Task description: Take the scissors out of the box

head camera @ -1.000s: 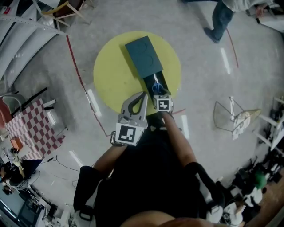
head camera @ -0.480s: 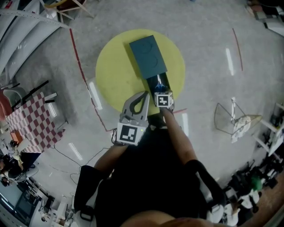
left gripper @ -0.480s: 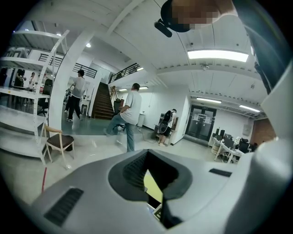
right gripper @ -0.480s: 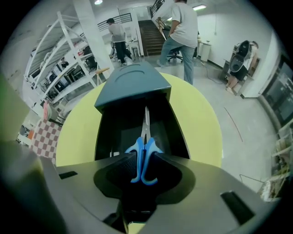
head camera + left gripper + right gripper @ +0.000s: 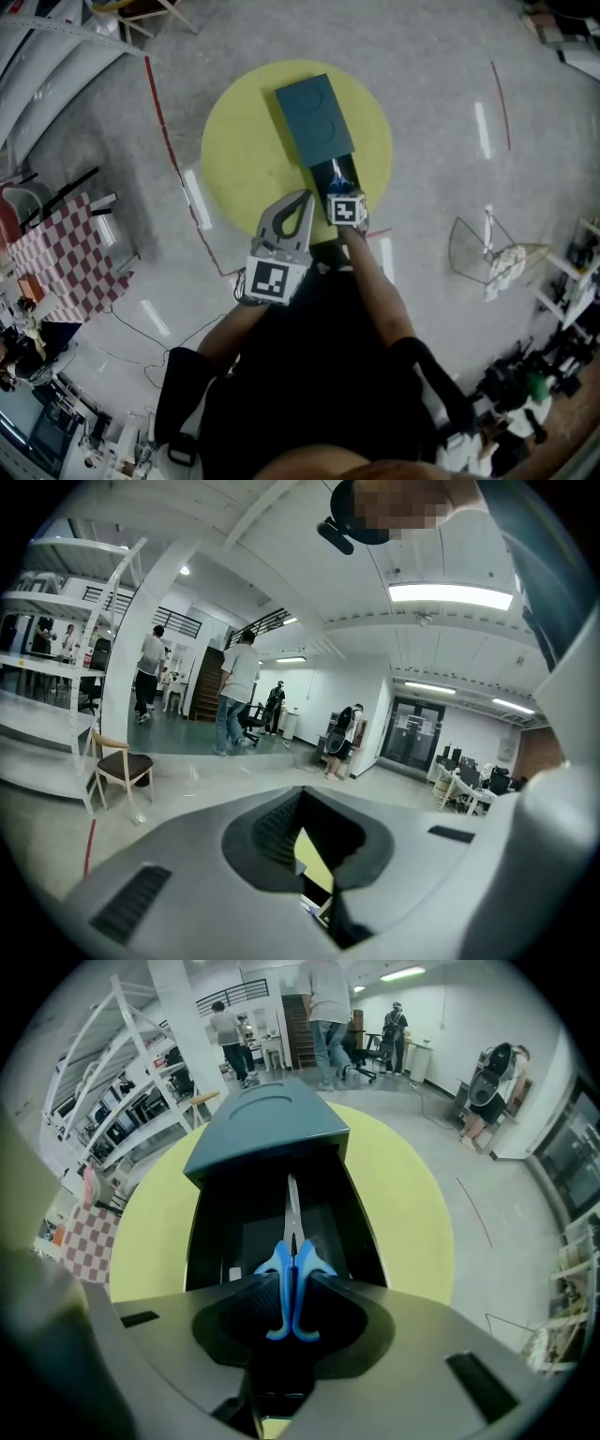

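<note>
One pair of scissors [image 5: 290, 1252], blue-handled, flat in the black drawer [image 5: 220, 1241] of the box [image 5: 317, 127], handles nearest the right tool [image 5: 285, 1283], closed blades pointing straight away from it toward the teal sleeve [image 5: 267, 1133]. Drawer drawn out of that sleeve toward the tool, its side walls close on the left and right of the handles. Small white patch [image 5: 234, 1274] on the drawer floor just left of the handles. Under the box, a round yellow surface [image 5: 412, 1213], spreading to both sides of the tool. Beyond the sleeve, grey floor, white shelving racks [image 5: 122, 1063] off to the tool's left, several people [image 5: 328, 997] standing well away. From the head view, a red-and-white chequered cloth [image 5: 70, 267] and a wire frame [image 5: 478, 248], both well clear of the surface.

Right tool pointing steeply down into the drawer, jaws apart and just now opening wider, both blue handles in the gap between them, no press of the pads to be made out. Left tool [image 5: 303, 199] just beside it, nearly level, tips over the near part of the surface, jaws together, nothing clamped.

Scissors directly under and between the right tool's tips, off to the right of the left tool's tips.
</note>
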